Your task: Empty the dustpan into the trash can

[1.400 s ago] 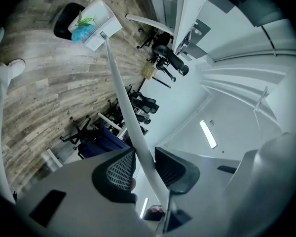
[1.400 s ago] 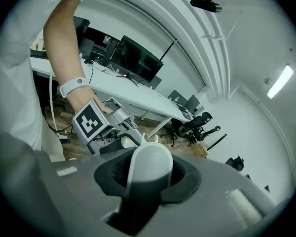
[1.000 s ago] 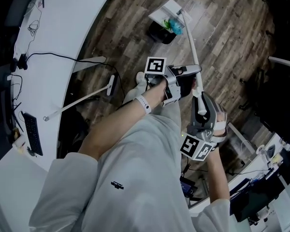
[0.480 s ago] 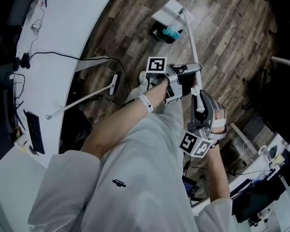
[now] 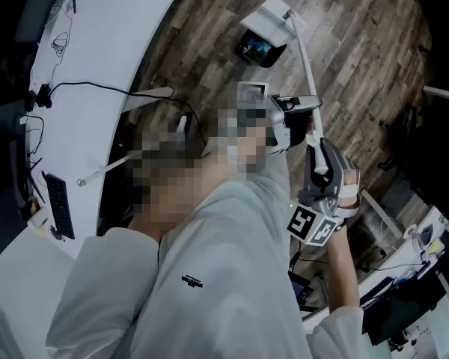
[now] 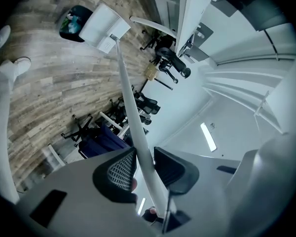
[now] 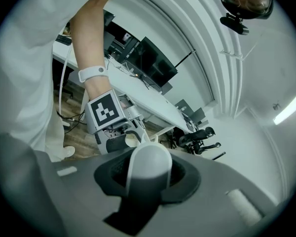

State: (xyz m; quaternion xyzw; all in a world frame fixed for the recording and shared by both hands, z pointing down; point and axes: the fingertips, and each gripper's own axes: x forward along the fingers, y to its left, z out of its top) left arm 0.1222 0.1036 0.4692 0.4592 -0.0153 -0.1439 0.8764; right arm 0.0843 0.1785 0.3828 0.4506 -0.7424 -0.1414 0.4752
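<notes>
A white dustpan (image 5: 272,16) hangs tilted over a small black trash can (image 5: 257,49) on the wood floor; green and blue litter shows inside the can. Its long white handle (image 5: 307,73) runs down to both grippers. My left gripper (image 5: 298,112) is shut on the handle partway along. My right gripper (image 5: 321,172) is shut on the handle's rounded end. In the left gripper view the handle (image 6: 132,107) passes between the jaws toward the dustpan (image 6: 102,25) and the trash can (image 6: 71,21). In the right gripper view the handle end (image 7: 148,168) fills the jaws.
A white broom (image 5: 131,155) lies by the curved white desk (image 5: 105,43), which carries cables and a keyboard (image 5: 60,205). Office chairs (image 6: 143,105) stand beyond the can. My legs and white shirt fill the lower head view. Cluttered gear sits at the lower right (image 5: 404,275).
The dustpan and can sit slightly higher and further right in the head view. Both grippers have kept their hold on the handle.
</notes>
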